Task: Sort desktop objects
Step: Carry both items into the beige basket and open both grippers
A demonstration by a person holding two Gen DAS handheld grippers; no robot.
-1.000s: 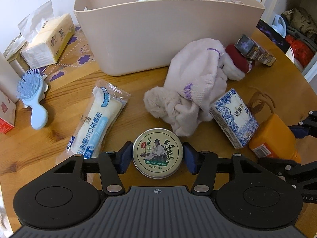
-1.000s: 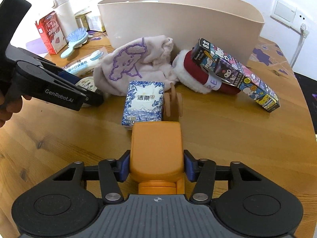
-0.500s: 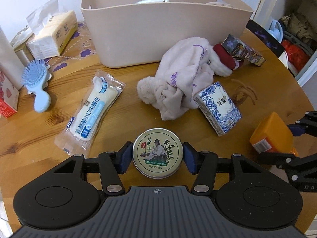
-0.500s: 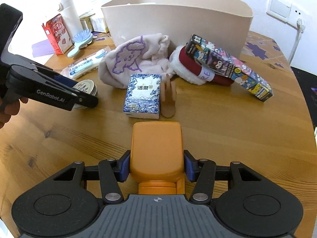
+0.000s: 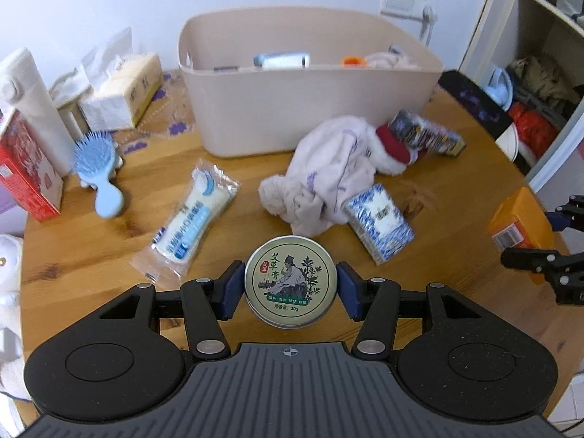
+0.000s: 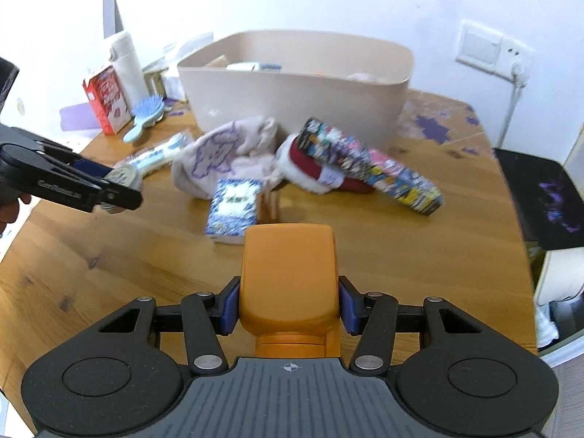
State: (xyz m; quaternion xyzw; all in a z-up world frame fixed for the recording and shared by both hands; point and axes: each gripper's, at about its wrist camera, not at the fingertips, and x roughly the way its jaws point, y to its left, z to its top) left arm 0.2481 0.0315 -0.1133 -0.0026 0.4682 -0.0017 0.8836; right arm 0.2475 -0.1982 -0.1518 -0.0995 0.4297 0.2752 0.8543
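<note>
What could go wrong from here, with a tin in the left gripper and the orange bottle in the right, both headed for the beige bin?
1. The left gripper holds the round balm tin only by its curved rim; it may slip or twist out.
2. The beige bin already holds things, so a dropped orange bottle could bounce off them.
3. The right gripper and the left one could collide over the bin.

Home rm, hairbrush (image 5: 98, 168), tissues (image 5: 122, 93), shelf (image 5: 540, 73)
</note>
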